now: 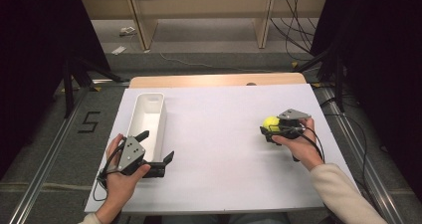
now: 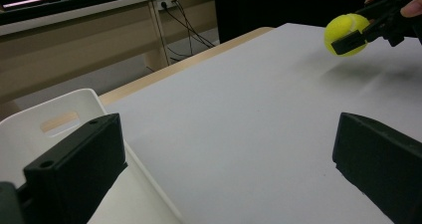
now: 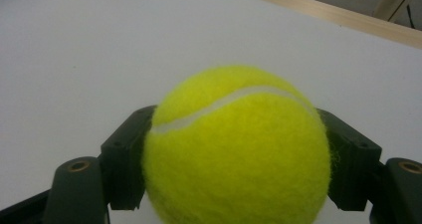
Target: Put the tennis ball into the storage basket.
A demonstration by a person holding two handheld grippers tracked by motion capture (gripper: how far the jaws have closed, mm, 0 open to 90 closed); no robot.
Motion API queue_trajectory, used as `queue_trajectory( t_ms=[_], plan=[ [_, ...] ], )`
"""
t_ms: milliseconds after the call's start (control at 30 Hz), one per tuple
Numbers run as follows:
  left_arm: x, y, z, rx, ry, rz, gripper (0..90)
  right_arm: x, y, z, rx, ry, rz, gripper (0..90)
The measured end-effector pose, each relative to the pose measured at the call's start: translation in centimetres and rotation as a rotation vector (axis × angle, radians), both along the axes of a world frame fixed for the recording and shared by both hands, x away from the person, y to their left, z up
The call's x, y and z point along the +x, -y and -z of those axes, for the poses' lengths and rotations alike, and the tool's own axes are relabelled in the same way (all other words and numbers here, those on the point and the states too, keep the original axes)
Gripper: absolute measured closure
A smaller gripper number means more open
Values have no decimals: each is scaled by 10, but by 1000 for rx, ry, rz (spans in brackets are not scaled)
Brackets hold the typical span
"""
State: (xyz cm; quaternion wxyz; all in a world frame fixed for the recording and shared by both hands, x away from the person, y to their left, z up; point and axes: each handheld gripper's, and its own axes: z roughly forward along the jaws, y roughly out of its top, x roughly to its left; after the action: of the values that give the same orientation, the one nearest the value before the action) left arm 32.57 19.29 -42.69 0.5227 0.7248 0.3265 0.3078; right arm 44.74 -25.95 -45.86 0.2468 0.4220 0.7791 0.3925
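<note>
A yellow tennis ball (image 1: 271,122) is held just above the white table at the right, with my right gripper (image 1: 269,127) shut on it. Up close in the right gripper view, the ball (image 3: 239,149) sits squeezed between both black jaws. My left gripper (image 1: 158,149) stands open at the table's left front, one jaw over the near end of a white rectangular bin (image 1: 147,115), the other over the table. The left gripper view shows the bin (image 2: 59,122) at left and the ball (image 2: 347,33) far off at upper right.
The white board (image 1: 219,149) covers a wooden table, whose far edge (image 1: 217,79) shows behind it. Wooden shelving and loose cables stand on the floor beyond. Metal rails run along both sides of the table.
</note>
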Motion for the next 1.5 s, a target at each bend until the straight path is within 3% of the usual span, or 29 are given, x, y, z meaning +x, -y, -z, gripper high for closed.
queue_trajectory(
  t_ms=[1500],
  plan=[
    [0, 0, 0, -1, 0, -2, 0, -6, -15, -15, 47, 28, -41, 270]
  ],
)
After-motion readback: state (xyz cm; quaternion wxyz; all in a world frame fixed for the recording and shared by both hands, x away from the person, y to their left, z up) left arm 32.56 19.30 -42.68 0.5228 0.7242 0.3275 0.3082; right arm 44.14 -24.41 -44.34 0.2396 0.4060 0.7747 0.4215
